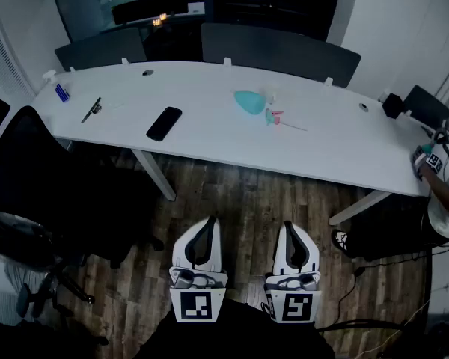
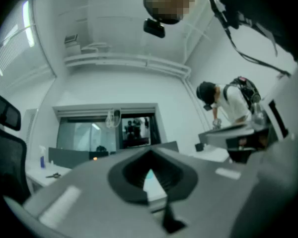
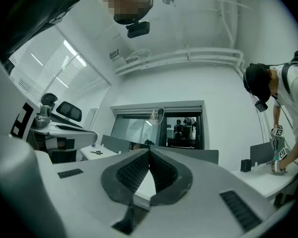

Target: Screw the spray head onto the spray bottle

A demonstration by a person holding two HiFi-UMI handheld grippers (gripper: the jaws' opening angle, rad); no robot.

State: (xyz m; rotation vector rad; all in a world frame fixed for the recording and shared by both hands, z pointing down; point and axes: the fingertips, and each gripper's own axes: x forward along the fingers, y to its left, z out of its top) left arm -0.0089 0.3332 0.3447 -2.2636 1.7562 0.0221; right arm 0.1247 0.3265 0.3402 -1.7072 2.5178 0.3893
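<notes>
A teal spray bottle (image 1: 248, 102) lies on its side near the middle of the long white table (image 1: 209, 137). Just right of it lies the spray head (image 1: 275, 117), teal and pink, with a thin tube trailing to the right. Both grippers hang side by side over the wooden floor, well short of the table's near edge. My left gripper (image 1: 209, 222) is shut and empty. My right gripper (image 1: 288, 226) is shut and empty too. In the left gripper view the left gripper (image 2: 150, 158) has its jaws together, as does the right gripper (image 3: 150, 152) in the right gripper view.
A black phone (image 1: 164, 123), a black pen-like tool (image 1: 90, 110) and a small blue bottle (image 1: 61, 92) lie on the table's left part. Black office chairs (image 1: 30, 193) stand at left and behind the table. Another person (image 1: 443, 182) works at the table's right end.
</notes>
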